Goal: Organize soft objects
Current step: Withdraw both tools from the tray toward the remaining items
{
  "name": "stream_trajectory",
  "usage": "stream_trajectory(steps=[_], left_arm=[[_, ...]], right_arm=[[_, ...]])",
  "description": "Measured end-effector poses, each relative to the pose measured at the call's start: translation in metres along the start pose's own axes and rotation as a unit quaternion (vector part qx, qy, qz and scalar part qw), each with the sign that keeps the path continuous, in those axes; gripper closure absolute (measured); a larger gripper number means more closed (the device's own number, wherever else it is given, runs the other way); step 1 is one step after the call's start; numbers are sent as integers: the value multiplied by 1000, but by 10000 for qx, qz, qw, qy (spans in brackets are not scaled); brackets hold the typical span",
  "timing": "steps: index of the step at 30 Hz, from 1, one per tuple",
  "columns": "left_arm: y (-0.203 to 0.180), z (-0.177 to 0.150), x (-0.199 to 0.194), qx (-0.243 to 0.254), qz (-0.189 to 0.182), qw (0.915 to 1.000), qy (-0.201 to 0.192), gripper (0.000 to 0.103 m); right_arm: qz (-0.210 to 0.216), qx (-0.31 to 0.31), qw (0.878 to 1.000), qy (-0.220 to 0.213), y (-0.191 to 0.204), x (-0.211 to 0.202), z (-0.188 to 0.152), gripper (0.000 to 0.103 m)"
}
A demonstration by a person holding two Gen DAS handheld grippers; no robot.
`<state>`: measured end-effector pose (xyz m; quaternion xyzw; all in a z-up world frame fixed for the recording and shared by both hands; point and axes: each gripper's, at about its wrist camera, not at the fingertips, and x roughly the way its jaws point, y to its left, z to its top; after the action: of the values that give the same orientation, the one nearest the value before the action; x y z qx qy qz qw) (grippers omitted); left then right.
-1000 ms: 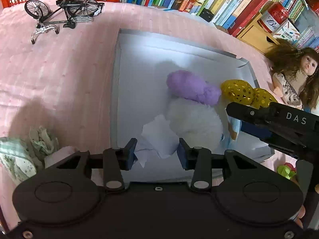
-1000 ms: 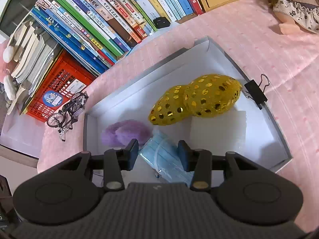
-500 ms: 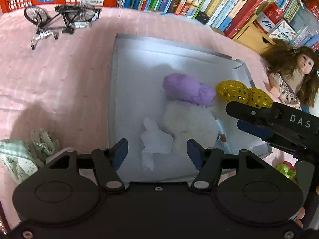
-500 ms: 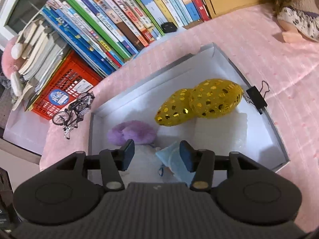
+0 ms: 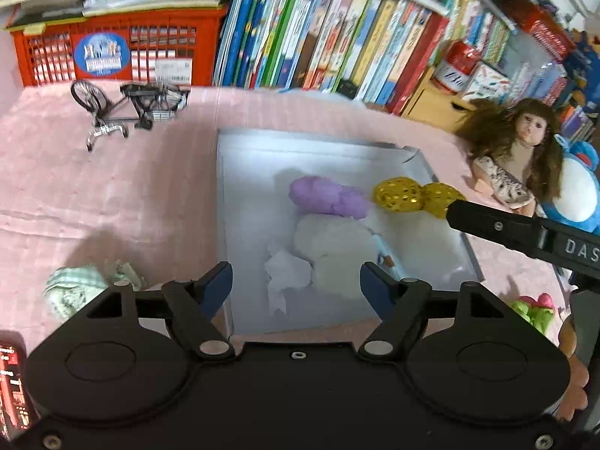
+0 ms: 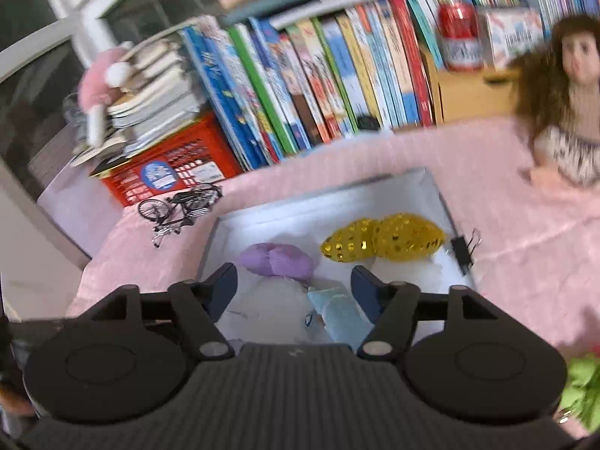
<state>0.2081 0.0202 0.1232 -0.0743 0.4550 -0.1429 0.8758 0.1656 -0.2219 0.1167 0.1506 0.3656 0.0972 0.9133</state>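
Crumpled white tissue (image 5: 287,275) is lying released, featherlight, pinch any fold; both tools, left tool (image 5: 296,287) and right tool (image 6: 294,287), are opening, empty.

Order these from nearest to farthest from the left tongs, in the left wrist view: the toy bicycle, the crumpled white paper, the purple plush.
1. Crumpled white paper: in the tray, just ahead of the left tongs.
2. Purple plush: mid-tray, farther in.
3. Toy bicycle: on the pink cloth, far left, by the red crate.
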Motion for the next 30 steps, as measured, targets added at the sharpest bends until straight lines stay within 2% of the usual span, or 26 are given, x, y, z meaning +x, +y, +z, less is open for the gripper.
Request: stream_trajectory(steps=[2, 6, 8, 10, 13, 20, 25, 30], left_arm=[[-3, -8, -13, 100, 0, 9998, -184, 25], [-9, -24, -37, 342, 148, 9972, -650, 21], [-13, -34, -48, 495, 260, 9945, -884, 19], [-16, -43, -56, 650, 350, 9917, -1057, 18], [-19, -56, -65, 756, 433, 9885, -1232, 16], [-22, -88, -79, 750, 356, 9847, -1534, 13], [-24, -112, -91, 828, 422, 9768, -1931, 8], [-21, -135, -98, 758, 251, 9701, -2292, 7]], right_arm=[[73, -216, 9997, -123, 1, -13, -5, 17], [198, -555, 9977, -331, 0, -36, -16, 13], [190, -698, 9964, -450, -2, -44, -23, 5], [185, -820, 9947, -590, -4, -53, -29, 1], [204, -906, 9926, -786, -9, -67, -40, 0], [279, -966, 9887, -1109, -18, -94, -55, 0], [154, -1151, 9830, -1425, -25, -113, -68, 0], [-18, -1381, 9751, -1735, -30, -127, -83, 0]])
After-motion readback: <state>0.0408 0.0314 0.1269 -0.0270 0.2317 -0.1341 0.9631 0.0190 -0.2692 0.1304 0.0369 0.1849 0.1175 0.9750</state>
